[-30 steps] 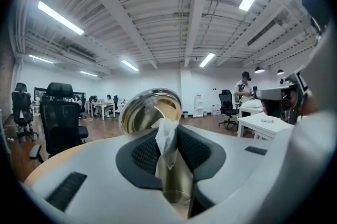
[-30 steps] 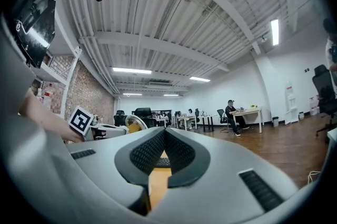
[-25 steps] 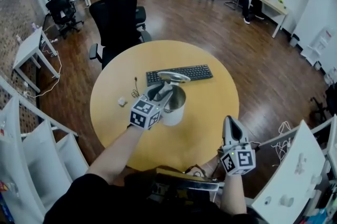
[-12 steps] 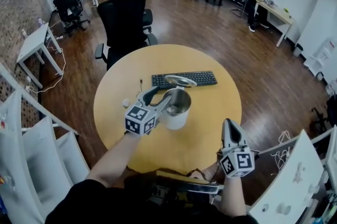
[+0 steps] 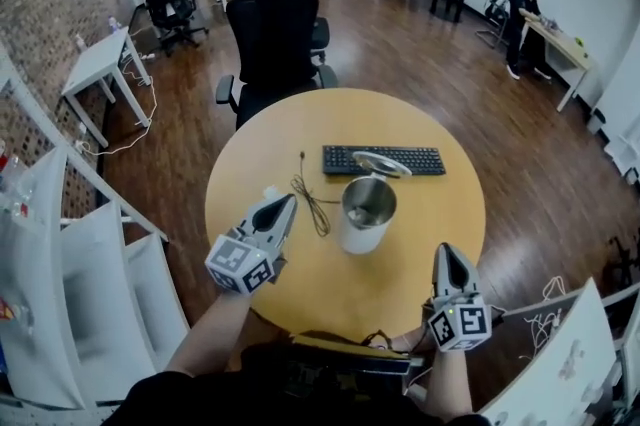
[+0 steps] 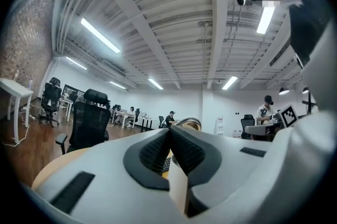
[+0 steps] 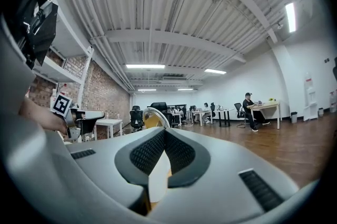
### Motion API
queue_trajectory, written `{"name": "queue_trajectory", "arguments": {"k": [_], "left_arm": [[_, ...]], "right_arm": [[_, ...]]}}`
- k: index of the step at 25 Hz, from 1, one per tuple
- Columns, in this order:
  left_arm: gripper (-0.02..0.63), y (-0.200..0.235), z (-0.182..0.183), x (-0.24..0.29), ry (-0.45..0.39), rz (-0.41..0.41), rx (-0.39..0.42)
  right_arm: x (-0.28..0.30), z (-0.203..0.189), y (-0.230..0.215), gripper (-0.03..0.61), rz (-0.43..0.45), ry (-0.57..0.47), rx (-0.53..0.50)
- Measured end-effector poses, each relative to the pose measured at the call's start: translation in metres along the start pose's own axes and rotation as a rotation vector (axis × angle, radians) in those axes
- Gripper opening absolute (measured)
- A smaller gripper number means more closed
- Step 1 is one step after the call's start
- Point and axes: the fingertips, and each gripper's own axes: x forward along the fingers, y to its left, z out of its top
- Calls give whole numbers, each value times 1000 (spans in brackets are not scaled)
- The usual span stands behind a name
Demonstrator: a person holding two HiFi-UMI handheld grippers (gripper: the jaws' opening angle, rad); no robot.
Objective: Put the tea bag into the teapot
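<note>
A steel teapot [image 5: 366,214] stands open-mouthed near the middle of the round yellow table [image 5: 430,214]. Its lid [image 5: 380,164] lies behind it, against the keyboard. No tea bag shows in any view, and I cannot make out what lies inside the pot. My left gripper [image 5: 288,201] hovers left of the pot, clear of it, jaws shut on nothing. My right gripper [image 5: 443,250] is at the table's near right edge, also shut and empty. In each gripper view the pads [image 6: 158,150] [image 7: 176,152] meet, with a metal rim [image 6: 188,122] peeking over them.
A black keyboard [image 5: 383,159] lies behind the pot. A thin black cable [image 5: 312,202] trails between my left gripper and the pot. A black office chair [image 5: 275,44] stands at the table's far side. White shelving [image 5: 110,284] is close on the left.
My left gripper has pulled back from the teapot's mouth to the left and toward me, and its jaws went from open to shut. The right gripper has stayed put.
</note>
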Motion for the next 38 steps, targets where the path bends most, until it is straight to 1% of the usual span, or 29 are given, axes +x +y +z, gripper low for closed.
{"name": "queue_trajectory", "arguments": {"k": [5,7,9,11,15,18,22,26,29,31,38], "left_arm": [[2,18,3,-56,-58,113,-33],[2,24,1,-73,-69,151,-39],[2,26,-5,-85,-58,163,-31],[2,26,-14,-94,-40,169,-30],[2,26,-24,-109,-39,195,-66],[2,23,-23,-109,-43,187,-67],[2,20,-16,-103,-55,168,-54],[2,16,-12,-97,-53,146,-36],[2,11,-14,-91,-41,106,-34],[2,8,-17,-88,-33,92,-36],[2,12,-22,-86,-31,103,-55]], "right_arm": [[-1,-2,-8,11,-14,-21,37],[0,0,-9,10,-23,-27,45],[1,8,-6,9,-37,-32,32],[2,4,-5,9,-33,-39,39],[-2,3,-4,9,-29,-53,60],[-6,9,-3,8,-40,-56,52],[-8,-7,-9,8,-20,-75,104],[-6,0,0,8,-21,-63,73],[-3,-9,1,8,2,-52,79],[-1,-9,2,8,6,-45,72],[-1,-6,4,8,-1,-35,64]]}}
